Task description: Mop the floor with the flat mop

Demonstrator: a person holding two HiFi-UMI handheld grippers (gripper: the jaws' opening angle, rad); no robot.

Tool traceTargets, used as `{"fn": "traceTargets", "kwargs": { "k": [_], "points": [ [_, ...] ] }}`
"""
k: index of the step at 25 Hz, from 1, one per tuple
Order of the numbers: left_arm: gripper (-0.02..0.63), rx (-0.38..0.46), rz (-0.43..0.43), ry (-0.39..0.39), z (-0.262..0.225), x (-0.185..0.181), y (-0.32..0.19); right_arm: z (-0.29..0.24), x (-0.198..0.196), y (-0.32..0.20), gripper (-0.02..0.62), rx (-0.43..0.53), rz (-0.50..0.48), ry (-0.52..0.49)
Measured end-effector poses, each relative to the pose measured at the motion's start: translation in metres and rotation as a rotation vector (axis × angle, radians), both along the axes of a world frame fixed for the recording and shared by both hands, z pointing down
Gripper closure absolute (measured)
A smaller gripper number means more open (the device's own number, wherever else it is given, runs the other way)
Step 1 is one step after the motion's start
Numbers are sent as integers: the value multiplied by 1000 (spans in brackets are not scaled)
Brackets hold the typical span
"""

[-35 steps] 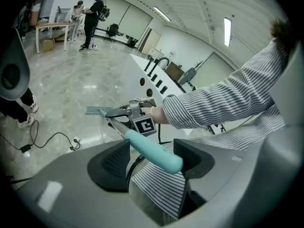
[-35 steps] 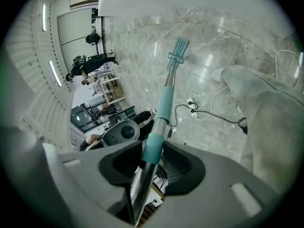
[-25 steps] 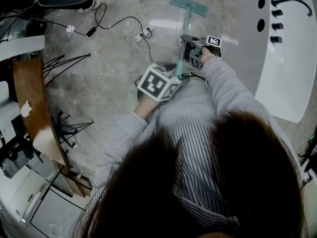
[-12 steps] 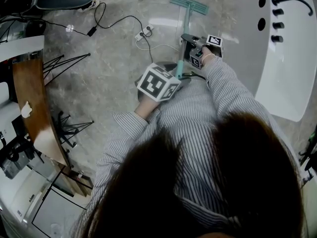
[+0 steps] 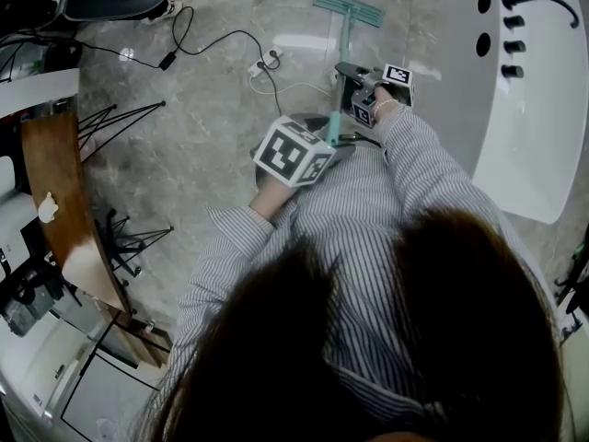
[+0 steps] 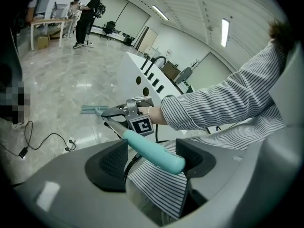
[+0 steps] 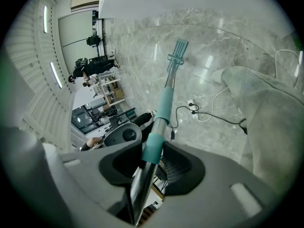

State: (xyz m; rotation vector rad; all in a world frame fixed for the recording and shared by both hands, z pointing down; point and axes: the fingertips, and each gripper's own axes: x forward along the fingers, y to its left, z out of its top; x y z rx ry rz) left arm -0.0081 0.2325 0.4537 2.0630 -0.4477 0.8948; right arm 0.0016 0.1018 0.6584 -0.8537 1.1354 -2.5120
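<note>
The flat mop's teal head (image 5: 348,7) rests on the grey marble floor, and its pole slants back toward me. My right gripper (image 5: 348,79) is shut on the mop pole at a teal collar (image 7: 153,148), and the mop head (image 7: 179,49) shows far beyond it. My left gripper (image 5: 324,141) is at the pole's top end. The teal handle grip (image 6: 152,151) lies between its jaws, which have just been opening. A gap shows beside the left pad (image 6: 111,163). The right gripper (image 6: 118,115) shows farther down the pole.
A power strip with black and white cables (image 5: 267,63) lies on the floor left of the pole. A white counter (image 5: 538,109) curves along the right. A wooden desk (image 5: 55,191) and black wire legs (image 5: 120,118) stand at the left. People (image 6: 88,13) stand far off.
</note>
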Motion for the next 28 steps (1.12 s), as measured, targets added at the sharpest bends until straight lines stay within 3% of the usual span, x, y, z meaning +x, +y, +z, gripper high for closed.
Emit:
{"fn": "traceTargets", "kwargs": {
  "k": [28],
  "points": [
    [270, -24, 63, -33, 7, 17, 2, 3, 13, -1, 460, -26, -53, 3]
  ]
}}
